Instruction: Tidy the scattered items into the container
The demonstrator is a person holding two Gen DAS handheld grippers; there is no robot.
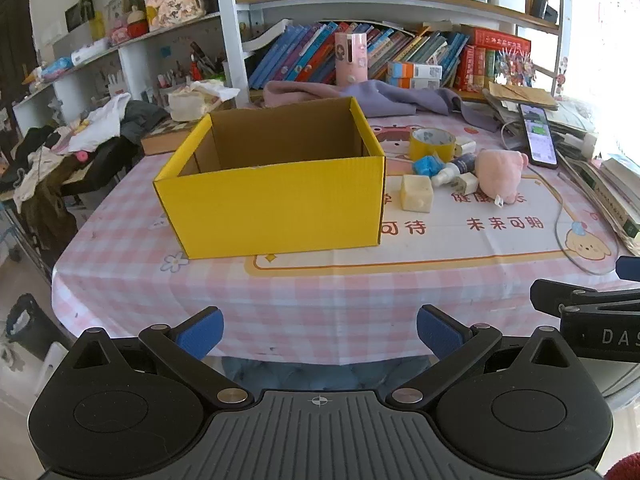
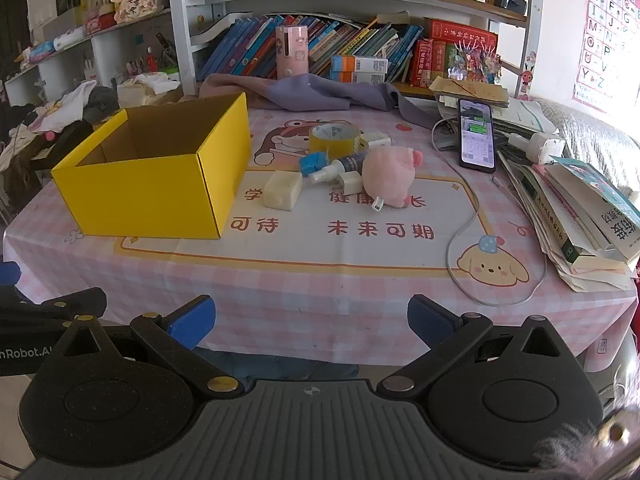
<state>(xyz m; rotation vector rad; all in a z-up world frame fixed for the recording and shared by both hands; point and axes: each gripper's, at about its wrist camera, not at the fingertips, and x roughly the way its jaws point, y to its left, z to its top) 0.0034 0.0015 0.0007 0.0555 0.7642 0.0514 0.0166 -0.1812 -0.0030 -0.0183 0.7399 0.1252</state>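
Left wrist view shows the left tongs [image 1: 319, 332] with blue pads spread wide apart, holding nothing, hanging just off the near edge of the worktop [image 1: 280, 292], which is covered in a pink checked cloth. A yellow cardboard box [image 1: 276, 208] stands open on the worktop, its inside bare as far as can be seen. Right of the box lies a tight cluster: a cream cube [image 1: 417, 193] nearest the box, a roll of yellow tape [image 1: 432, 144] behind it, a blue crumpled item [image 1: 427, 166], a small spray bottle [image 1: 456, 168] lying flat, a white plug [image 1: 464, 183], and a pink plush pig [image 1: 500, 172] on the far right.

From the right wrist view, the right tongs [image 2: 311, 320] are likewise wide apart and hold nothing, off the worktop's near edge. A phone [image 2: 476, 134] with a lit screen lies beyond the pig, a white cable [image 2: 460, 236] trailing from it.
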